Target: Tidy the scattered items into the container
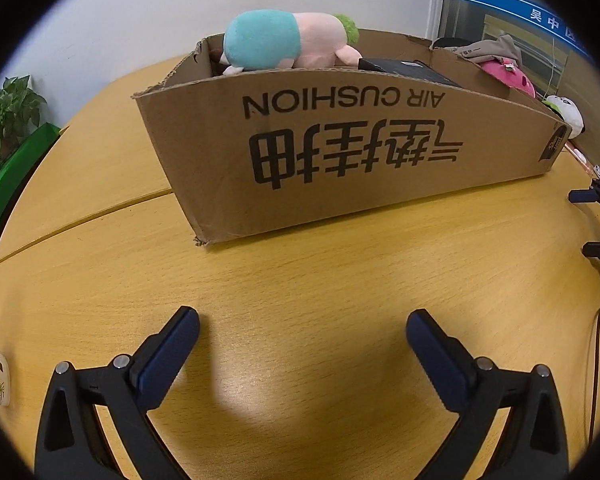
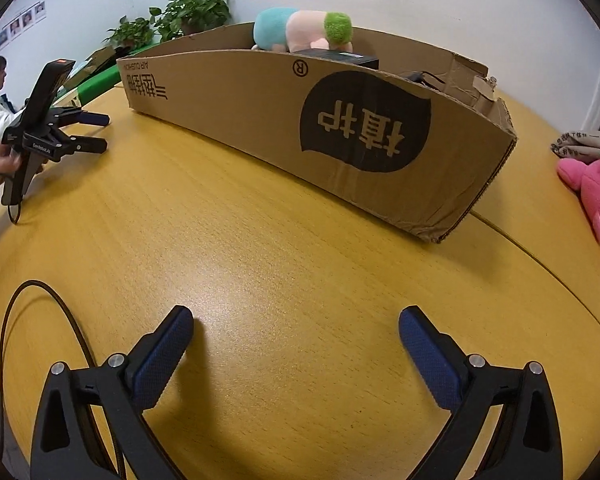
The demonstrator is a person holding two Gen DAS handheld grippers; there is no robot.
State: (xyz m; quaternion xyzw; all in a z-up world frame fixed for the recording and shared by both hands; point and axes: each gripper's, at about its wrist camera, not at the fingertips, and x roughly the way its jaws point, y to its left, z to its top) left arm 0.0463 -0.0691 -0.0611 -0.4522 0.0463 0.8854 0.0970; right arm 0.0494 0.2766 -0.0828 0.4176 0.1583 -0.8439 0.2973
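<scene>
the wooden table (image 1: pixel 320 280) fills the near half of both views, a seam running across it to the left of the box. on it stands the long cardboard box (image 1: pixel 340 152), open at the top, with its printed side facing the grippers. a teal, pink and green plush (image 1: pixel 284 40) lies inside at the far left end, poking above the rim, and a black flat box (image 1: pixel 408 70) lies just right of it inside. to the right of the box, still out on the table, lie a pink plush (image 2: pixel 596 196), a grey cloth bag (image 2: pixel 588 142) just beyond it, and a small white plush (image 1: pixel 566 114) near the box's right corner. the left gripper (image 1: pixel 302 326) hangs low over bare table, jaws spread wide with nothing between them. the right gripper (image 2: pixel 296 320) stands the same, wide apart and empty.
</scene>
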